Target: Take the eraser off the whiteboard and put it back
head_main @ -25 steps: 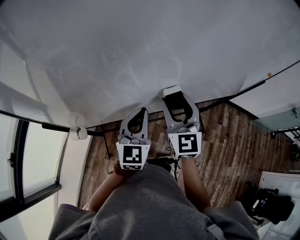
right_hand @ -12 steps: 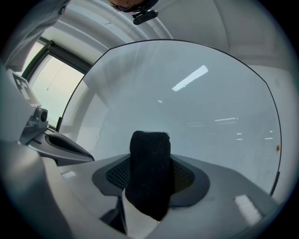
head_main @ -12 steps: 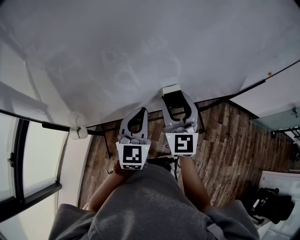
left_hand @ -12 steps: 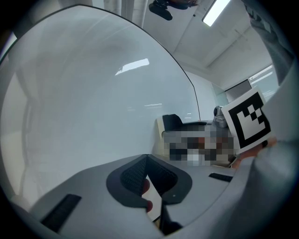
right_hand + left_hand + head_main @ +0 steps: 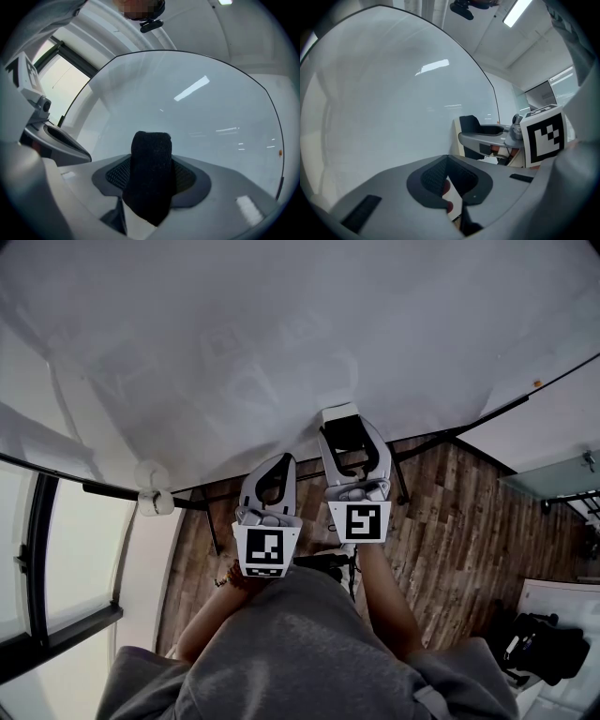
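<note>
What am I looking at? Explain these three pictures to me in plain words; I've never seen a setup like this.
There is no robot here. A person holds a tool in each hand: a hand-held gripper with two jaws and a black-and-white marker cube. One picture comes from a camera on the person's head, looking down at both tools, with a whiteboard in front and a wooden floor below. The other two come from cameras riding on the tools, looking along their jaws. The left hand-held gripper is shut and empty. The right hand-held gripper has a black-felted eraser between its jaws, up by the whiteboard, and those jaws are just opening.
</note>
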Motion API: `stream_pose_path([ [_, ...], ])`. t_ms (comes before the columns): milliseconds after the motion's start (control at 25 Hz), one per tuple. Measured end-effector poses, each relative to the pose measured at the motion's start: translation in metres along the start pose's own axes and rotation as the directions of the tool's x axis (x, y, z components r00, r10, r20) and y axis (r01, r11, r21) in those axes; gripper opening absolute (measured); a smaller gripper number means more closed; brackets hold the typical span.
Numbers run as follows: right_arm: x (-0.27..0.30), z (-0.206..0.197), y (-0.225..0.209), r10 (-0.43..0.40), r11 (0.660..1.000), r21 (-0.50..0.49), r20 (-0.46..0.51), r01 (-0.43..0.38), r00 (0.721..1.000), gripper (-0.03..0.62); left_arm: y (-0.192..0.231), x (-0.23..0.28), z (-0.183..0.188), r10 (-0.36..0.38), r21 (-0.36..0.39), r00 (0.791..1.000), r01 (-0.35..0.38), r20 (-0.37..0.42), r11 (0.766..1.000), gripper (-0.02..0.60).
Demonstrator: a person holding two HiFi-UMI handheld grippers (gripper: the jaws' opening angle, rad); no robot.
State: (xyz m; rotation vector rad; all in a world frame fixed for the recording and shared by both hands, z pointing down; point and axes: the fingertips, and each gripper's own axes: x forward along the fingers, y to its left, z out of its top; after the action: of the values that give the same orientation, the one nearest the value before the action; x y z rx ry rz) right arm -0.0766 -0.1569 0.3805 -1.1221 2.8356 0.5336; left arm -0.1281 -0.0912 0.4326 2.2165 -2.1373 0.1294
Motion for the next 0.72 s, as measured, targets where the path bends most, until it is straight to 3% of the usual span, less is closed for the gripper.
stream_pose_path([
  [480, -0.0039, -0.0011, 0.0052, 0.033, 0.996, -0.086, -0.046, -0.037, 0.998, 0.263, -0.0028, -0.0079, -0.0003, 0.004, 0.003, 1.0, -0.004, 0.004, 1.0, 0.006],
  [720, -0.0085, -0.0002, 0.0049, 0.04, 0.998, -0.056, -0.043, -0.043, 0.998, 0.281, -0.008, -0.0083, 0.0019, -0.005, 0.003, 1.0, 0.005, 0.009, 1.0, 0.006],
])
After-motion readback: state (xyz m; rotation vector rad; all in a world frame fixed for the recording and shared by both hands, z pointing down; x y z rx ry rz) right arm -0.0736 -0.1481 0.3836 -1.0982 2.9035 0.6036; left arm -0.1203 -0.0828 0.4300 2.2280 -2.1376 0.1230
